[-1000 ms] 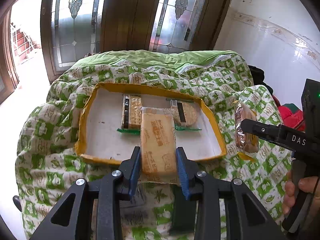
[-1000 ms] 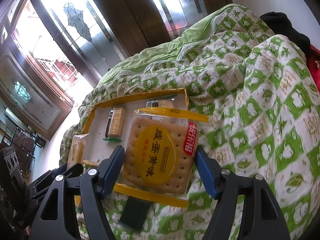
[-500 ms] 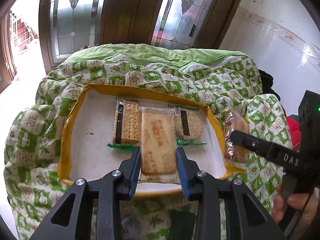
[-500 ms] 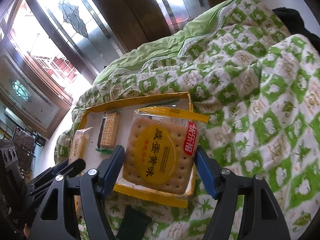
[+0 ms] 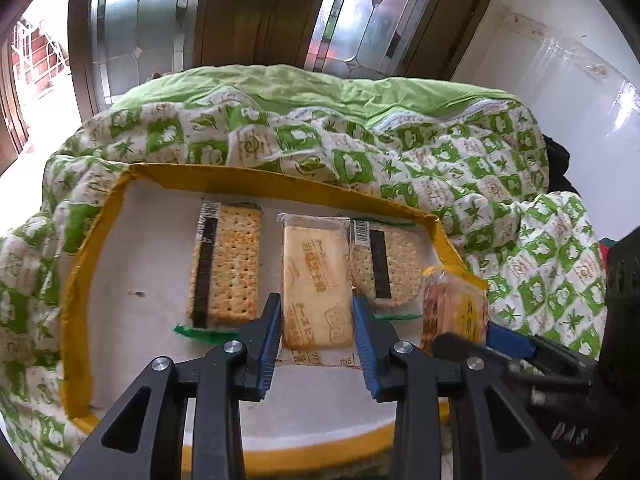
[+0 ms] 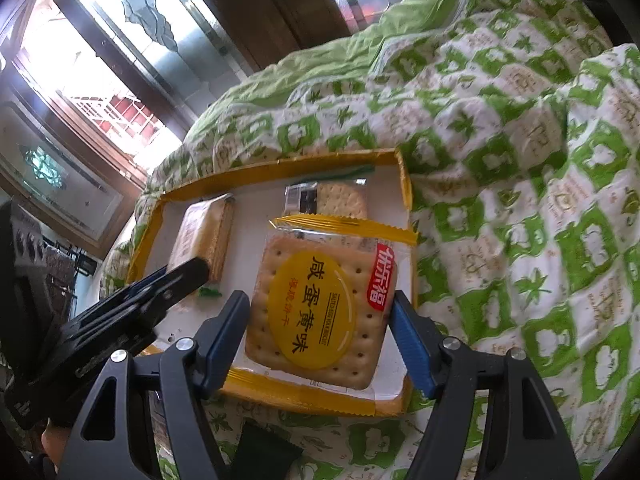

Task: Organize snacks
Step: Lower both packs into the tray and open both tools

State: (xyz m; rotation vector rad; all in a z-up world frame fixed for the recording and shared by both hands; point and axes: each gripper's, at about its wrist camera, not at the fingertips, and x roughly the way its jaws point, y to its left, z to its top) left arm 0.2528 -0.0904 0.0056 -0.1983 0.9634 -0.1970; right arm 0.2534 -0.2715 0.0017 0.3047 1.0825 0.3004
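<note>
A shallow box with a yellow rim (image 5: 76, 280) and white floor lies on the quilt. My left gripper (image 5: 316, 320) is shut on a pale biscuit pack (image 5: 316, 280), held low over the box between a rectangular cracker pack (image 5: 228, 268) and a round cracker pack (image 5: 388, 268). My right gripper (image 6: 320, 316) is shut on a yellow-labelled cracker pack (image 6: 320, 312) over the box's right end (image 6: 404, 184); it also shows in the left wrist view (image 5: 456, 308). The left gripper and its pack (image 6: 204, 236) show in the right wrist view.
A green and white patterned quilt (image 5: 400, 152) covers the bed all around the box. Stained-glass doors (image 5: 224, 12) stand behind and a white wall (image 5: 560, 60) to the right. A dark object (image 6: 264, 456) lies on the quilt just before the box.
Both grippers have moved forward and down over the box with their packs. The right gripper has come close beside the left one.
</note>
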